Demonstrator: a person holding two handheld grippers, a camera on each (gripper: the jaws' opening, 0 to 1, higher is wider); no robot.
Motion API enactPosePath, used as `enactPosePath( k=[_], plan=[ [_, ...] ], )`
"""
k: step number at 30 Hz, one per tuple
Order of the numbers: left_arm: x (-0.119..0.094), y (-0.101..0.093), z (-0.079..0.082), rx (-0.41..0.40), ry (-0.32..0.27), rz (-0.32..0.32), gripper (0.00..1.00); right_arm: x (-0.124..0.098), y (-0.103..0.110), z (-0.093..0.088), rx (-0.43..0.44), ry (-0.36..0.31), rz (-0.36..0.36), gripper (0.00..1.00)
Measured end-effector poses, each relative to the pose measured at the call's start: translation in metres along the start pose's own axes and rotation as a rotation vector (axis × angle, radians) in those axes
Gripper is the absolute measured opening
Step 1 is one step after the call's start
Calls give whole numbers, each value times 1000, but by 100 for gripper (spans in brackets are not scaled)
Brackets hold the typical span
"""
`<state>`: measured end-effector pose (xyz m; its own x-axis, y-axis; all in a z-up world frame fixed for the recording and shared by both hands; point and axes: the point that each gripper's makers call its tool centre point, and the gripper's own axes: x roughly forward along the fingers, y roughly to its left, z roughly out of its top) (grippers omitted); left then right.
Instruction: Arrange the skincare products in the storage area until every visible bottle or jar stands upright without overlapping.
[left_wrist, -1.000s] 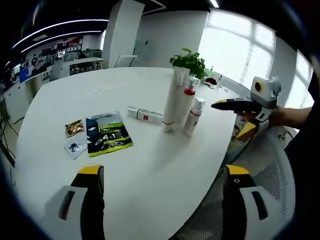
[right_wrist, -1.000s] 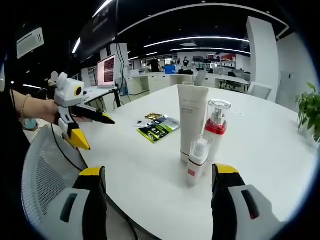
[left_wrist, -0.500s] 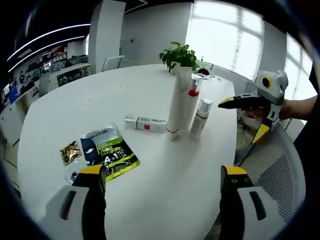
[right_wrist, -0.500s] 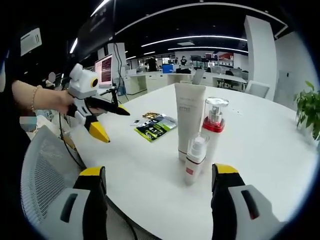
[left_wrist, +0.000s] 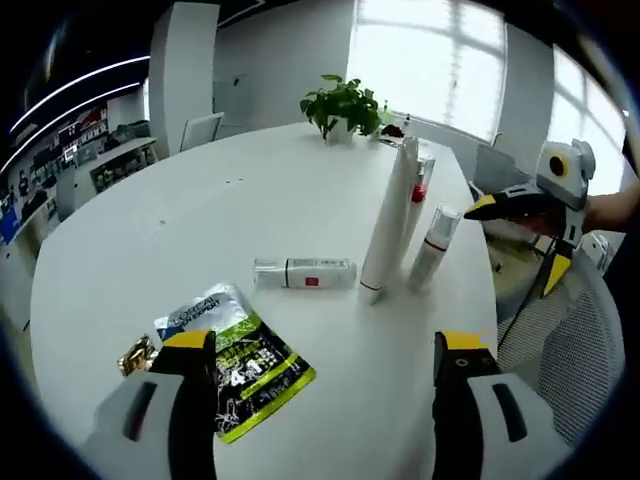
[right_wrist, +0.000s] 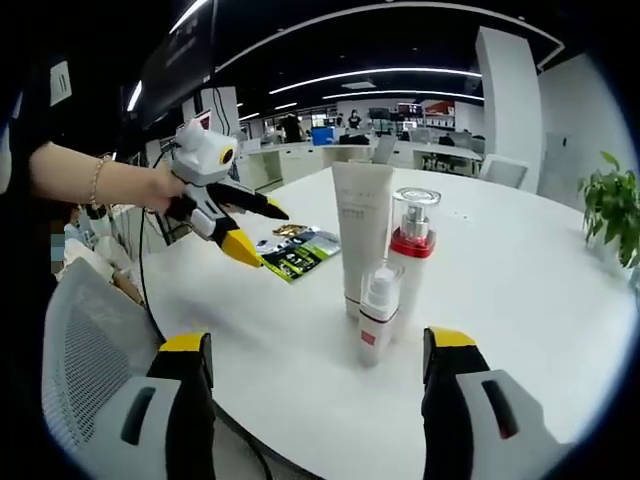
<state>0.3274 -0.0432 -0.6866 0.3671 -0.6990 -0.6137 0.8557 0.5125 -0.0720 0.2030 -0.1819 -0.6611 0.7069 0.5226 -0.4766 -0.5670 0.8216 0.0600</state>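
Three products stand upright mid-frame on the white desk (left_wrist: 200, 210): tall white tube (left_wrist: 390, 215), red-collared pump bottle (left_wrist: 419, 185) right behind it, small spray bottle (left_wrist: 432, 247) just to its right. Fourth one, a white tube with red label (left_wrist: 304, 273), lies flat on the desk just left of the tall tube, apart from it. Green sachet (left_wrist: 243, 358) and small gold packet (left_wrist: 134, 355) at lower left, between and beside the left hand-held gripper (left_wrist: 318, 352) jaws. Left jaws wide open, empty, over the desk. Right hand-held gripper (right_wrist: 318, 350) also open, empty, spray bottle (right_wrist: 376, 311) centred ahead, tall tube (right_wrist: 362, 235) and pump bottle (right_wrist: 411, 250) behind it. Potted plant (left_wrist: 342, 102) top centre at the far desk edge. Mesh chair (right_wrist: 90, 355) lower left in right gripper view.
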Motion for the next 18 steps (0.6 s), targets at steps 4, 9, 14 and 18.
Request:
enactPosePath(
  k=[4, 9, 14, 18],
  plan=[
    [16, 12, 5, 31, 10, -9, 80, 1, -3, -2, 13, 2, -14, 86],
    [33, 22, 14, 56, 5, -22, 76, 1, -8, -3, 29, 3, -32, 86],
    [53, 33, 18, 82, 14, -41, 72, 1, -11, -4, 34, 9, -44, 85],
    [68, 41, 18, 102, 22, -52, 71, 1, -10, -6, 36, 18, -45, 85]
  ],
)
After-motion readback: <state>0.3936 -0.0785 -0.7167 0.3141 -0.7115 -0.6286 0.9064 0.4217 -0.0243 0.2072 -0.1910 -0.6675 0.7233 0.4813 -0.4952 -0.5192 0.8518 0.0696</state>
